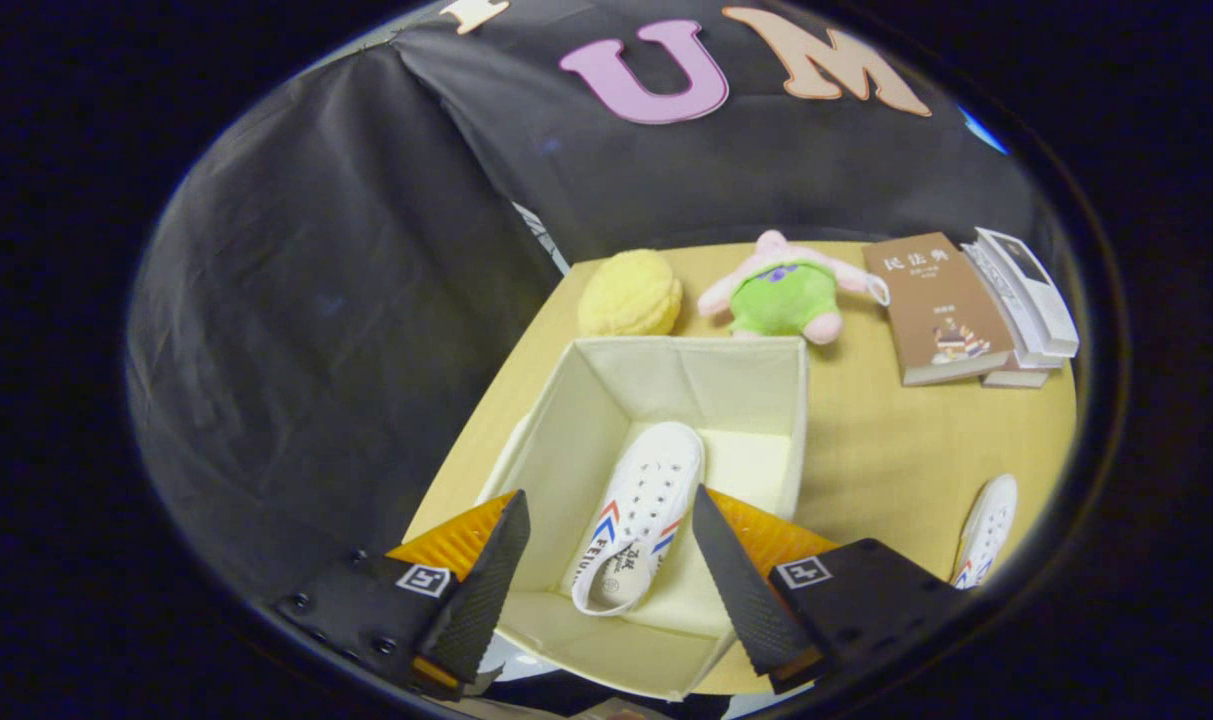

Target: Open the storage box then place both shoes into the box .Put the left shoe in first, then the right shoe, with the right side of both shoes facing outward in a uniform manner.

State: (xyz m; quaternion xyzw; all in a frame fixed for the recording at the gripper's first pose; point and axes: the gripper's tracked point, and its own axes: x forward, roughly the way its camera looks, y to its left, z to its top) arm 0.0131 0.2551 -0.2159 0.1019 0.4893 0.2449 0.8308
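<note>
Cream fabric storage box (566, 440) open on wooden table (886, 460), no lid seen. One white shoe (638, 510) with red and blue side stripes already lying inside on box floor, toe pointing away toward far wall, heel opening nearest. Judged as first shoe placed; cannot confirm left or right from this angle, nor which side faces outward. Second white shoe (986, 530) on table, to the right of box and well apart from it, partly cut off. Remaining, by judgement: fetch second shoe, set it beside first with matching orientation. Gripper (606, 560) poised above near rim of box, looking steeply down into it; fingers spread wide apart, gripping nothing, shoe in box visible in gap between them but below, not touched. Pose consistent with post-release; next move likely calls for swing to the right toward shoe on table. Bystanders beyond box: yellow plush (629, 292), pink and green plush toy (781, 290), stacked books (941, 305) at far right of table. None in path.
</note>
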